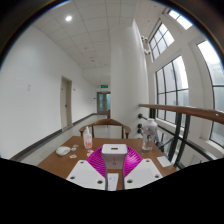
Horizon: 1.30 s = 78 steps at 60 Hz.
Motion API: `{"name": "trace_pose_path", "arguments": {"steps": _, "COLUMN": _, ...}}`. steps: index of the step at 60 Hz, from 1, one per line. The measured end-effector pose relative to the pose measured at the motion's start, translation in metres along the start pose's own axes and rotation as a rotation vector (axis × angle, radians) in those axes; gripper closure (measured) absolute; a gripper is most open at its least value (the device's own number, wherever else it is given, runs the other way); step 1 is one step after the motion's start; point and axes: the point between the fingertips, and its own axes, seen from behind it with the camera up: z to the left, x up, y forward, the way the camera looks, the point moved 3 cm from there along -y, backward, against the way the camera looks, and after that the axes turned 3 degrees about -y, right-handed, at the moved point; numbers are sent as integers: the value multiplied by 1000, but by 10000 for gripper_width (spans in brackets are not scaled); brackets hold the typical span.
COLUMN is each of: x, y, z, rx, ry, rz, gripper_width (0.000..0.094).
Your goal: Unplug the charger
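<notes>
A white charger block [113, 151] sits between my fingertips, held up above a brown wooden table [60, 160]. My gripper [113, 160] is shut on it, and the magenta pads [97, 160] press against both of its sides. The white finger bodies show below the pads. No socket or cable is visible around the charger.
On the table stand a clear bottle [88, 138], a small white object [63, 151] to the left, and a clear wrapped item [150, 130] to the right. A wooden chair [106, 125] stands behind the table. A wooden railing [185, 112] and windows run along the right, with a corridor beyond.
</notes>
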Motion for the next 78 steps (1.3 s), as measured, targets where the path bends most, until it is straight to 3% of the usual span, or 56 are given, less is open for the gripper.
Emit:
{"name": "trace_pose_path", "arguments": {"steps": 5, "x": -2, "y": -7, "z": -27, "rx": -49, "ry": -21, "rz": 46, "gripper_width": 759}}
{"name": "trace_pose_path", "arguments": {"steps": 16, "x": -100, "y": 0, "z": -49, "rx": -23, "ry": -39, "rz": 311, "gripper_width": 704}}
{"name": "trace_pose_path", "arguments": {"steps": 31, "x": -166, "y": 17, "z": -64, "rx": -47, "ry": -34, "rz": 455, "gripper_width": 642}}
{"name": "trace_pose_path", "arguments": {"steps": 41, "x": -165, "y": 29, "z": -65, "rx": -44, "ry": -21, "rz": 454, "gripper_width": 557}}
{"name": "trace_pose_path", "arguments": {"steps": 47, "x": -167, "y": 29, "z": -63, "rx": -35, "ry": 3, "rz": 461, "gripper_width": 211}}
{"name": "trace_pose_path", "arguments": {"steps": 51, "x": -163, "y": 27, "z": -62, "rx": -35, "ry": 15, "rz": 439, "gripper_width": 130}}
{"name": "trace_pose_path", "arguments": {"steps": 62, "x": -153, "y": -4, "z": -60, "rx": -43, "ry": 16, "rz": 400, "gripper_width": 112}}
{"name": "trace_pose_path", "arguments": {"steps": 78, "x": -129, "y": -96, "z": -37, "rx": -32, "ry": 15, "rz": 274, "gripper_width": 108}}
